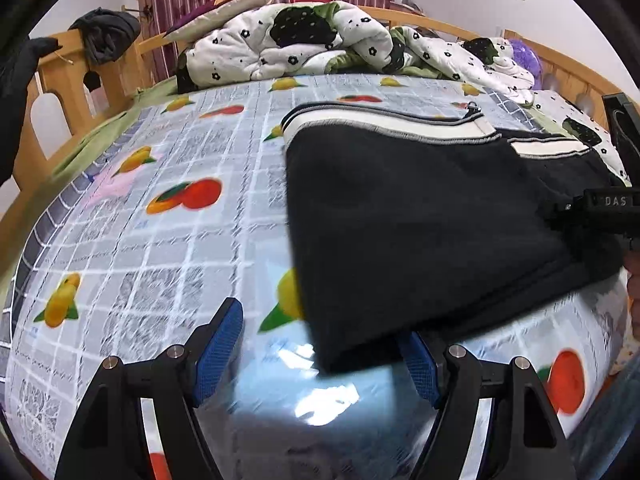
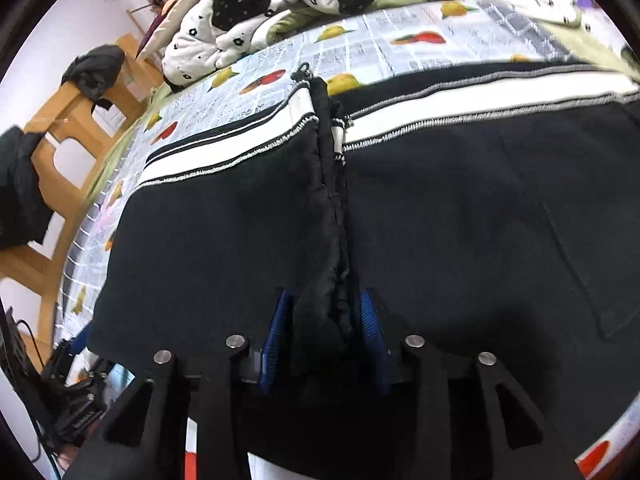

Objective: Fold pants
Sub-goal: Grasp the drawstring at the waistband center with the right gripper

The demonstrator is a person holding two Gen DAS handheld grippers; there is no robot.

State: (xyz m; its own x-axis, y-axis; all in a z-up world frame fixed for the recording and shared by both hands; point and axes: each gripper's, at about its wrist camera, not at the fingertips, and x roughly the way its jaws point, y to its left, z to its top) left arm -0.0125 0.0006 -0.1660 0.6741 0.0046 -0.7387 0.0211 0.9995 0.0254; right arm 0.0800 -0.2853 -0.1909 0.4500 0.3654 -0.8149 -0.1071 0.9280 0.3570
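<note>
Black pants with a white and grey side stripe lie folded on the fruit-printed sheet of a bed. My left gripper is open just above the sheet. The near corner of the pants overlaps its right finger and its left finger is over bare sheet. In the right wrist view the pants fill the picture. A raised ridge of black fabric runs down the middle into my right gripper. That gripper's blue pads press on the ridge from both sides.
A rumpled white quilt with black flowers lies along the far side of the bed, with a pillow behind it. The wooden bed frame carries dark clothes at the left. Open sheet lies left of the pants.
</note>
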